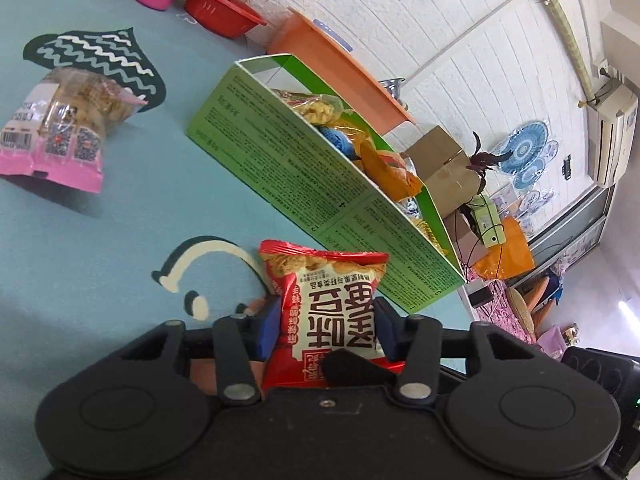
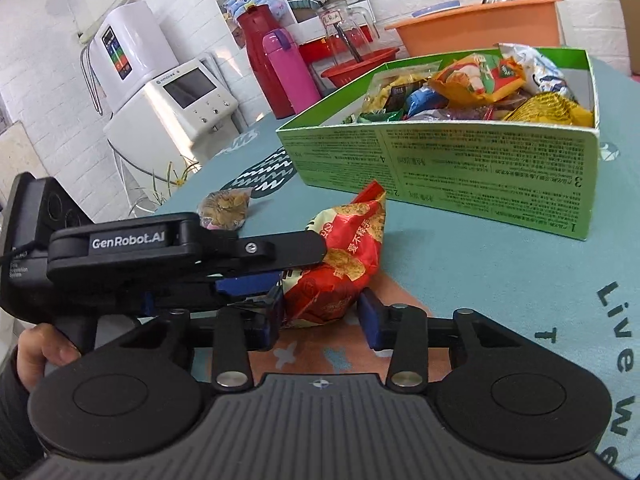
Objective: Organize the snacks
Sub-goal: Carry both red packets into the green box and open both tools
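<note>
"How did the left gripper (image 1: pixel 326 330) sit?"

"Low in the middle of its own view, blue pads (image 1: pixel 267 330) pressed on either side of the red snack packet (image 1: pixel 332 300). In the right wrist view it reached in from the left, lying on its side, and the left hand (image 2: pixel 44 350) in a dark sleeve (image 2: pixel 16 408) gripped its handle at the lower left."

"And the right gripper (image 2: pixel 320 318)?"

"Its jaws stood partly apart around the packet's lower end. Whether they pressed on it could not be told."
</note>
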The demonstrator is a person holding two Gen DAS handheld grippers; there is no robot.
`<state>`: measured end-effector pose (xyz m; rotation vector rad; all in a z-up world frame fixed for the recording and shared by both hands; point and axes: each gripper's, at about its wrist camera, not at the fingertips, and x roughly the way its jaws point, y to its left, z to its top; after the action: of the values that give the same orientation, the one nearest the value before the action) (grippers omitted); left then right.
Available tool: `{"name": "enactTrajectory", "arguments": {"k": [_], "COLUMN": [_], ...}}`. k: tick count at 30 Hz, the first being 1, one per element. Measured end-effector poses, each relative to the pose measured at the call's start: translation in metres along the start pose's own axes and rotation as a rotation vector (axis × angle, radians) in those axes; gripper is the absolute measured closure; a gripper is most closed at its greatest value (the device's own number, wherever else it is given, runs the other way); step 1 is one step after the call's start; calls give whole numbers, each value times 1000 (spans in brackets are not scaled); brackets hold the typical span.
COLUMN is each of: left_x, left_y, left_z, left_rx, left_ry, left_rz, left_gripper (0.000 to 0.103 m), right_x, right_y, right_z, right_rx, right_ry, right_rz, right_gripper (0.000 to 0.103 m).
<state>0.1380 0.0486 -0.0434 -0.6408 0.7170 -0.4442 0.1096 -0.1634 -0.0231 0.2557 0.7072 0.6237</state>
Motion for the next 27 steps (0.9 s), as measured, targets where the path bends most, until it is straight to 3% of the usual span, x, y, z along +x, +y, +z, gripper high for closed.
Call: {"name": "enactTrajectory", "arguments": {"k": [5, 14, 24, 27], "left_x": [-10, 2, 42, 59], "left_y": [-27, -65, -51, -39], "left_z": [13, 70, 111, 116], "left_rx": [65, 181, 198, 192], "left_ry": [-59, -141, -147, -112], "left_rz": [-44, -76, -31, -3], "left_gripper": [74, 73, 73, 70], "right_x": [-21, -30, 9, 25], "right_y": [6, 5, -16, -24], "right_z": [11, 62, 99, 102], "right_rx": [-43, -99, -103, -102], "right_ry": [-73, -239, -295, -272], "right_rz": [4, -11, -36, -57], "right_gripper": [37, 37, 37, 32]}}
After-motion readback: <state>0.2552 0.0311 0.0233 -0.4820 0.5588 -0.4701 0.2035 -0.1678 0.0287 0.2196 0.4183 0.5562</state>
